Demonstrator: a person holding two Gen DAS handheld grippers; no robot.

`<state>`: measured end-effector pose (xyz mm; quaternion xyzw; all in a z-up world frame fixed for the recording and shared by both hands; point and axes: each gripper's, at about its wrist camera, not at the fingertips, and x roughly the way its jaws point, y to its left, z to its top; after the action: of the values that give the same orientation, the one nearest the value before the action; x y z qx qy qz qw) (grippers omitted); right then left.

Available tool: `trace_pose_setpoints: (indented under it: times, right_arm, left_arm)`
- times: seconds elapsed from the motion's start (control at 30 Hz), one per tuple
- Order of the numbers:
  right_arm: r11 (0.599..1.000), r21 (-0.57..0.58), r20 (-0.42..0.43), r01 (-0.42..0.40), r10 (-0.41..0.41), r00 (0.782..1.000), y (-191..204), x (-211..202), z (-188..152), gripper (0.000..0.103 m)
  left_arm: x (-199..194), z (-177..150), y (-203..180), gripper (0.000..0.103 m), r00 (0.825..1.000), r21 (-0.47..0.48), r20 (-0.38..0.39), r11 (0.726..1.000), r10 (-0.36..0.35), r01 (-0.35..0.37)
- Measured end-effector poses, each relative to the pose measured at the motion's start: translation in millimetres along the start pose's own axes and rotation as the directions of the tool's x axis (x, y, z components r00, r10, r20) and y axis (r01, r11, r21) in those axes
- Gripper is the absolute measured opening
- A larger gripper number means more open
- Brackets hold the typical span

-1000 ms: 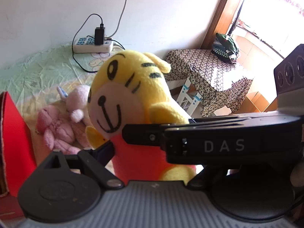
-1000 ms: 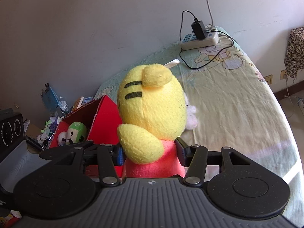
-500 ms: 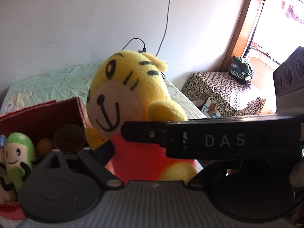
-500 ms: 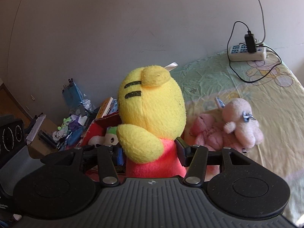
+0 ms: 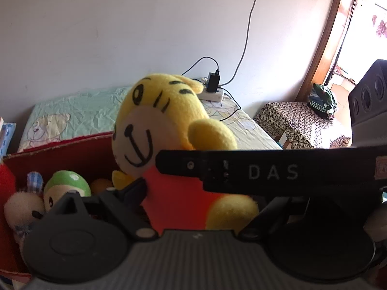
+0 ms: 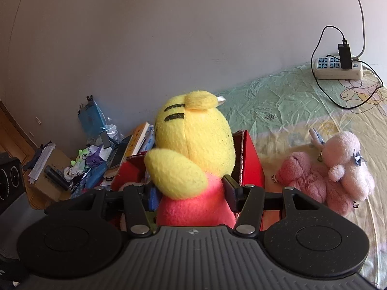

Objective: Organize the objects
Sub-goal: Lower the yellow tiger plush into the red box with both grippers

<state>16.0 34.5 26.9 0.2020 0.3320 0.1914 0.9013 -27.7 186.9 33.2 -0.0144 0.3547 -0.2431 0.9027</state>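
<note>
Yellow plush tiger (image 6: 193, 145) in a red shirt is pinched at the waist from two sides: the right hand-held gripper (image 6: 191, 193) clenches its torso, and the left hand-held gripper (image 5: 193, 191) seems to be closed on the same shirt, though the right tool's black bar crossing the left wrist view hides its far finger.

A second ago the tiger hung above the bed with the pink plush toys right behind it; now the open red cardboard box (image 5: 63, 152) sits directly behind and beneath it, and the pink plush toys (image 6: 331, 169) lie on the bed (image 6: 290, 106) just beside the box's right wall. That swing likely means the carry is almost over and lowering and release into the box come next.

Inside the box, left of the tiger, are a green-capped doll (image 5: 65, 188), a cream plush with a checked ear (image 5: 24, 207) and something orange (image 5: 101, 184) against the back wall. Room on the tiger's side of the box looks limited, so it may end up resting on those toys.
</note>
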Motion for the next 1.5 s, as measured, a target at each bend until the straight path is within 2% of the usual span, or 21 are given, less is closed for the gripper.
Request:
trace_pose_setpoints:
  times: [0.27,0.47,0.6,0.7,0.9,1.07,1.2,1.3,1.37,1.5]
  right_arm:
    - [0.999,-0.008,-0.018,0.05,-0.05,0.999,0,18,-1,0.055]
    - [0.998,0.007,-0.015,0.058,-0.058,0.998,-5,33,1,0.054]
    - [0.995,-0.028,-0.034,0.093,-0.094,0.995,-4,45,-2,0.054]
    - [0.993,-0.059,-0.047,0.101,-0.103,0.994,0,49,-4,0.055]
    - [0.991,-0.082,-0.099,0.103,-0.111,0.989,2,53,-8,0.056]
    - [0.991,-0.089,-0.06,0.096,-0.102,0.993,3,46,-7,0.063]
    - [0.994,-0.055,-0.016,0.097,-0.098,0.995,-1,42,-5,0.063]
    - [0.997,0.004,0.012,0.08,-0.08,0.997,-10,39,-3,0.06]
    - [0.997,0.038,0.006,0.071,-0.072,0.997,-16,42,-5,0.055]
    - [0.996,0.003,0.022,0.093,-0.093,0.995,-11,42,-6,0.052]
  left_arm:
    - [11,1,15,0.087,1.0,0.01,0.0,1.0,-0.008,0.008]
    - [22,3,23,0.087,1.0,0.015,-0.01,1.0,-0.009,0.01]
    - [33,1,32,0.088,0.999,0.002,-0.047,1.0,-0.016,0.016]
    - [41,-3,45,0.095,0.997,-0.044,-0.076,0.999,-0.033,0.029]
    - [44,-12,53,0.092,0.992,-0.075,-0.11,0.996,-0.059,0.05]
    - [48,-14,59,0.093,0.991,-0.092,-0.124,0.995,-0.051,0.04]
    - [55,-15,67,0.095,0.988,-0.116,-0.138,0.992,-0.063,0.047]
    - [61,-14,67,0.095,0.987,-0.111,-0.148,0.993,-0.063,0.046]
    - [67,-13,67,0.095,0.985,-0.106,-0.163,0.994,-0.054,0.037]
    - [78,-14,67,0.096,0.979,-0.093,-0.201,0.996,-0.024,0.005]
